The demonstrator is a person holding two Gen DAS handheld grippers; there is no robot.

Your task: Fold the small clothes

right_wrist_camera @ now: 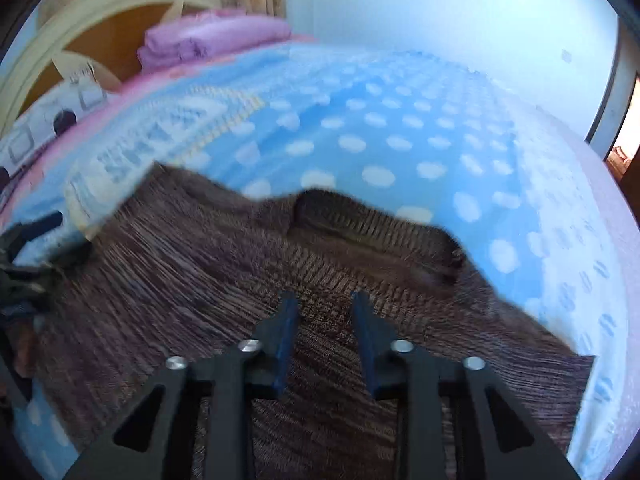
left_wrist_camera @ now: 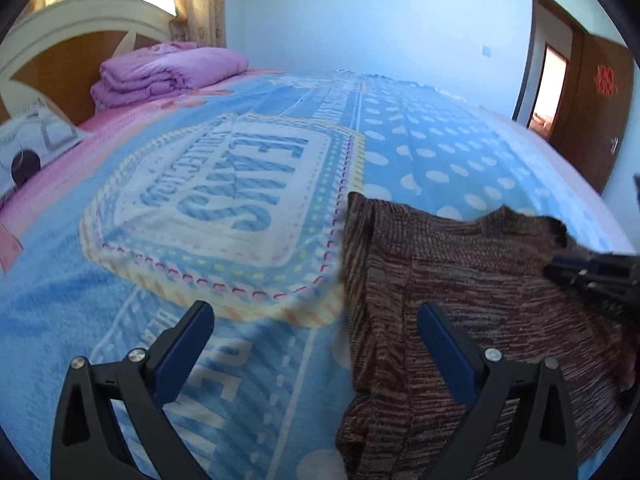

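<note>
A brown knitted garment (left_wrist_camera: 460, 272) lies flat on the blue blanket (left_wrist_camera: 132, 264), partly folded, with its left edge straight. My left gripper (left_wrist_camera: 314, 308) hovers wide open over that edge; one finger is above the blanket, the other above the knit, and nothing is between them. In the right wrist view, which is motion-blurred, the garment (right_wrist_camera: 200, 260) fills the lower frame. My right gripper (right_wrist_camera: 324, 300) sits over its middle with the fingers a narrow gap apart and no fabric pinched between them. Each gripper shows at the edge of the other's view: right gripper (left_wrist_camera: 592, 276), left gripper (right_wrist_camera: 24, 256).
A folded purple quilt (left_wrist_camera: 168, 72) rests at the head of the bed by the cream and wood headboard (left_wrist_camera: 60, 60). A printed pillow (left_wrist_camera: 32, 140) lies at the far left. A brown door (left_wrist_camera: 600, 112) stands open at the right wall.
</note>
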